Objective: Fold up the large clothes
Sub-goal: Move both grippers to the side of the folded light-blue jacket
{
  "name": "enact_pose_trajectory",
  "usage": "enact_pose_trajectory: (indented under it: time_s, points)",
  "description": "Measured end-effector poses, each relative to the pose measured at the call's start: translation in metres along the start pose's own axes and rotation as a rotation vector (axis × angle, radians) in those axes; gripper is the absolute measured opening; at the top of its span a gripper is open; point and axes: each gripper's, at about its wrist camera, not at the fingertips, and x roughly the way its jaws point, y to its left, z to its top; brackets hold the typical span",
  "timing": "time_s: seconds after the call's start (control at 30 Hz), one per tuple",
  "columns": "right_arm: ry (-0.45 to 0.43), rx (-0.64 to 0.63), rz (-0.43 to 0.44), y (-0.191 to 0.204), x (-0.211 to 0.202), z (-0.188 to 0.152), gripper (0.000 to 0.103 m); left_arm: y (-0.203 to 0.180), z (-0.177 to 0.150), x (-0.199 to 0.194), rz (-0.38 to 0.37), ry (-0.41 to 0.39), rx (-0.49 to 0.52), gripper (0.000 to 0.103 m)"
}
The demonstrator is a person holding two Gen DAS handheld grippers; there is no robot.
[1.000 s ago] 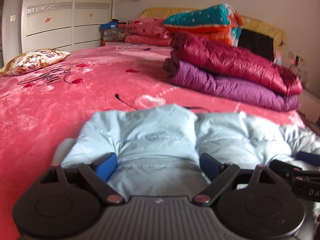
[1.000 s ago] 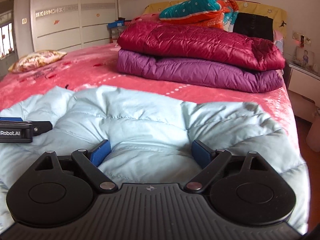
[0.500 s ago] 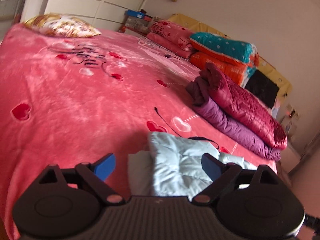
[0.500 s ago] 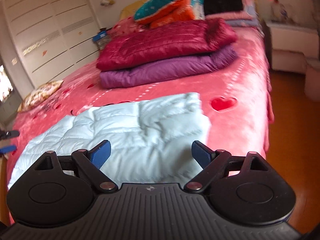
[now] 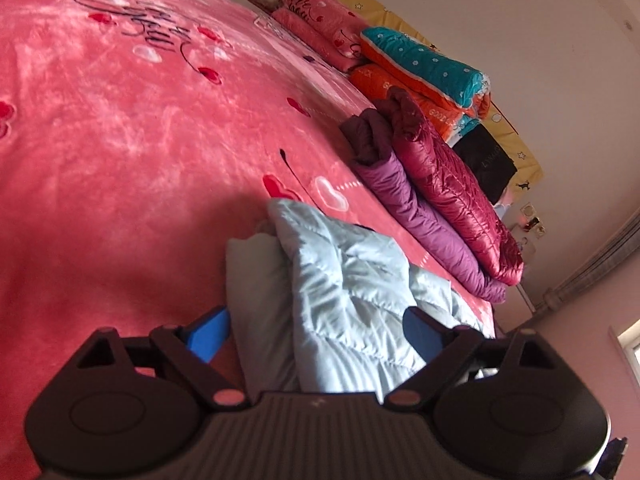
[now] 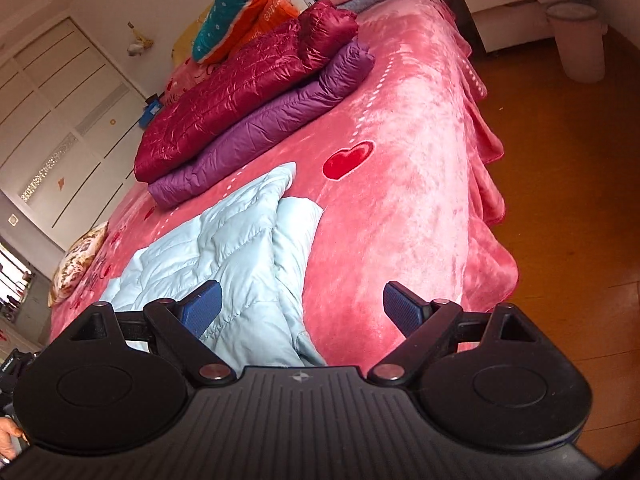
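Note:
A pale blue padded jacket (image 5: 340,288) lies folded on the pink bedspread (image 5: 120,140), its left edge showing stacked layers. My left gripper (image 5: 316,334) stands open just above that left end, its blue pads either side of the cloth without clamping it. In the right wrist view the same jacket (image 6: 224,256) stretches away to the left, and my right gripper (image 6: 302,310) is open over its right end, one pad above the jacket and the other over bare bedspread (image 6: 400,200).
A maroon jacket (image 5: 452,196) lies folded on a purple one (image 5: 416,220) further up the bed. Bright quilts (image 5: 424,68) are piled by the headboard. A patterned pillow (image 6: 76,264) lies far left. The bed's right edge drops to a wooden floor (image 6: 560,160) with a pale bin (image 6: 580,40).
Both grippers have drawn back from the jacket's middle and swung outward to its two ends. The views have tilted. The jacket lies where it was.

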Motion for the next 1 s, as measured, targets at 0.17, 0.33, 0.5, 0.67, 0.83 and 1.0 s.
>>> enact_pose_trajectory:
  time_s: [0.17, 0.33, 0.5, 0.67, 0.83, 1.0]
  points:
    - [0.009, 0.030, 0.050, -0.005, 0.011, 0.005, 0.103, 0.004, -0.001, 0.014, -0.019, 0.054, -0.016, 0.093]
    - [0.014, 0.114, 0.102, -0.014, 0.023, 0.013, 0.103, 0.005, -0.002, 0.026, -0.023, 0.084, -0.019, 0.095]
    - [0.022, 0.185, 0.169, -0.024, 0.036, 0.019, 0.103, 0.005, 0.000, 0.033, -0.043, 0.104, -0.026, 0.095]
    - [0.071, 0.166, 0.187, -0.019, 0.053, 0.021, 0.103, 0.004, 0.000, 0.039, -0.052, 0.122, -0.019, 0.097]
    - [0.104, 0.143, 0.249, -0.010, 0.065, 0.022, 0.103, 0.000, -0.001, 0.045, -0.048, 0.134, 0.001, 0.100]
    - [0.160, 0.103, 0.292, 0.000, 0.081, 0.024, 0.103, -0.005, -0.003, 0.051, -0.047, 0.149, 0.036, 0.101]
